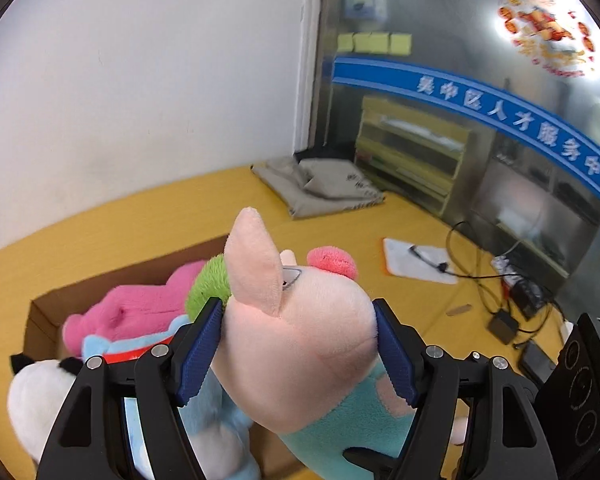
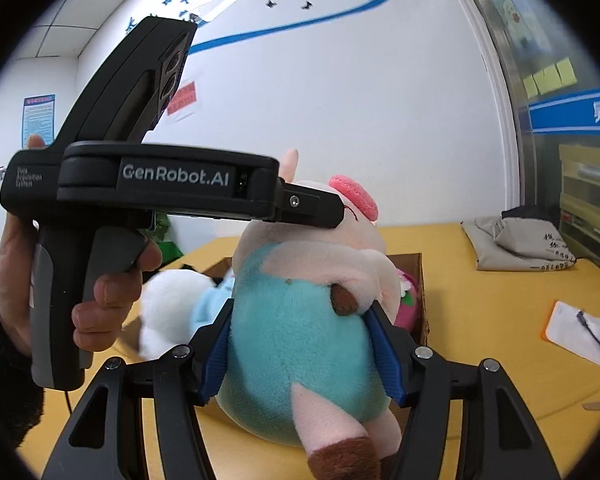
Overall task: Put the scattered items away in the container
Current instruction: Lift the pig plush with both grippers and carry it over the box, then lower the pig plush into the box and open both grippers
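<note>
Cardboard box [image 1: 44, 312] with pink plush [image 1: 136, 312] and white plush [image 1: 40, 396]; both tools pinching pig plush [image 1: 300, 336].

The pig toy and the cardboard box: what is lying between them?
Nothing lies between: in the left wrist view the pig toy, held by both grippers, hangs right in front of the cardboard box, which already holds other plush toys.

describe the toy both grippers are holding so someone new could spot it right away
Start at the yellow table and find the cardboard box of soft toys. Above it, the left gripper clamps the head and the right gripper the belly of a plush pig. Unlike the pink toy and white toy in the box, it has a peach head and teal shirt.
</note>
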`<state>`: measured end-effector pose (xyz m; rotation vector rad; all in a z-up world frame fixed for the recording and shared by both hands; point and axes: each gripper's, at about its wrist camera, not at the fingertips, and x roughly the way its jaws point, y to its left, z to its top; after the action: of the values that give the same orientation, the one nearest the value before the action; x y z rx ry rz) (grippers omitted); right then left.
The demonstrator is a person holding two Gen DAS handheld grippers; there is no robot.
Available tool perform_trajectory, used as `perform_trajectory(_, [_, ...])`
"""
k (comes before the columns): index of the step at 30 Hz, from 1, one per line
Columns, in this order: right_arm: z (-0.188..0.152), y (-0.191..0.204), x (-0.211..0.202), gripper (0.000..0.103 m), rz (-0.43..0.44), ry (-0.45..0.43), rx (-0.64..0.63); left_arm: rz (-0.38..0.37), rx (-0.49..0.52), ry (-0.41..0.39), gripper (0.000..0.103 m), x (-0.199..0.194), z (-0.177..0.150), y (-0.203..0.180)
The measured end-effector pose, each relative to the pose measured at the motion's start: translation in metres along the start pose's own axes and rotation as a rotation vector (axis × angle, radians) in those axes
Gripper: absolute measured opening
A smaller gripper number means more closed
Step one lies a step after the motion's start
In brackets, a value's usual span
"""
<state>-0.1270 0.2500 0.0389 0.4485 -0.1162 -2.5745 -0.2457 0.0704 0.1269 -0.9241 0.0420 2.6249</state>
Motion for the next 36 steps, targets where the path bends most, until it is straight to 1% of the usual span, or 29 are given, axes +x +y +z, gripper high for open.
perform_trajectory(2, [-0.009,-0.010,0.018,0.061,-0.020,0.030,-0.003,-0.009,-0.020,0.054,0.077,0.033,-0.004,0.011])
perform_trajectory(4, [-0.023,-0.022,0.039,0.061,-0.046,0.083,0.005,-0.021,-0.038,0.110,0.077,0.061,-0.012,0.018])
perform_trajectory(6, [-0.036,-0.034,0.051,0.061,-0.044,0.133,0.040,-0.044,-0.060,0.159,0.077,0.085,-0.023,0.026])
perform_trajectory(9, [-0.041,-0.039,0.052,0.061,-0.057,0.168,0.042,-0.106,-0.069,0.166,0.077,0.094,-0.030,0.027])
perform_trajectory(11, [-0.041,-0.041,0.050,0.061,-0.068,0.188,0.057,-0.138,-0.054,0.179,0.077,0.098,-0.031,0.024])
perform_trajectory(13, [-0.039,-0.042,0.047,0.063,-0.094,0.227,0.074,-0.151,-0.016,0.183,0.077,0.102,-0.032,0.017])
perform_trajectory(15, [-0.034,-0.043,0.041,0.064,-0.102,0.241,0.071,-0.133,0.004,0.181,0.077,0.108,-0.031,0.012])
perform_trajectory(16, [-0.030,-0.041,0.033,0.062,-0.098,0.232,0.056,-0.128,0.004,0.182,0.077,0.112,-0.030,0.010])
perform_trajectory(17, [-0.027,-0.041,0.029,0.057,-0.103,0.223,0.038,-0.128,0.002,0.183,0.077,0.115,-0.030,0.009])
perform_trajectory(18, [-0.021,-0.038,0.019,0.054,-0.120,0.212,0.007,-0.129,0.002,0.185,0.077,0.118,-0.030,0.009])
perform_trajectory(19, [-0.016,-0.037,0.010,0.045,-0.124,0.208,-0.013,-0.131,0.004,0.186,0.077,0.119,-0.030,0.008])
perform_trajectory(20, [-0.014,-0.035,0.005,0.032,-0.117,0.211,-0.016,-0.135,0.003,0.186,0.077,0.120,-0.030,0.008])
perform_trajectory(21, [-0.011,-0.036,0.003,0.025,-0.103,0.220,-0.009,-0.140,-0.002,0.185,0.077,0.121,-0.031,0.009])
perform_trajectory(22, [-0.012,-0.036,0.005,0.014,-0.096,0.232,-0.013,-0.144,-0.008,0.184,0.077,0.122,-0.031,0.011])
perform_trajectory(23, [-0.016,-0.036,0.013,0.009,-0.104,0.261,-0.029,-0.142,-0.009,0.188,0.077,0.123,-0.032,0.010])
perform_trajectory(24, [-0.026,-0.037,0.030,0.009,-0.114,0.312,-0.037,-0.125,0.008,0.200,0.077,0.125,-0.033,0.008])
perform_trajectory(26, [-0.040,-0.035,0.045,0.009,-0.107,0.392,-0.012,-0.079,0.072,0.198,0.078,0.124,-0.039,-0.002])
perform_trajectory(27, [-0.049,-0.032,0.052,0.009,-0.124,0.410,-0.024,-0.066,0.083,0.189,0.078,0.120,-0.040,-0.004])
perform_trajectory(29, [-0.054,-0.026,0.047,0.009,-0.140,0.392,-0.036,-0.064,0.074,0.183,0.079,0.113,-0.039,-0.002])
perform_trajectory(31, [-0.052,-0.026,0.045,0.009,-0.134,0.397,-0.016,-0.091,0.030,0.166,0.078,0.098,-0.032,0.006])
perform_trajectory(32, [-0.052,-0.026,0.044,0.009,-0.133,0.400,-0.018,-0.116,0.005,0.136,0.078,0.087,-0.028,0.010])
perform_trajectory(33, [-0.052,-0.027,0.044,0.009,-0.131,0.402,-0.017,-0.125,-0.011,0.098,0.078,0.076,-0.024,0.014])
perform_trajectory(34, [-0.052,-0.028,0.044,0.009,-0.130,0.402,-0.012,-0.119,-0.022,0.067,0.078,0.068,-0.020,0.017])
perform_trajectory(35, [-0.052,-0.027,0.042,0.009,-0.131,0.400,-0.010,-0.105,-0.034,0.053,0.078,0.065,-0.018,0.020])
perform_trajectory(36, [-0.052,-0.027,0.041,0.009,-0.133,0.401,-0.008,-0.089,-0.047,0.055,0.078,0.066,-0.015,0.023])
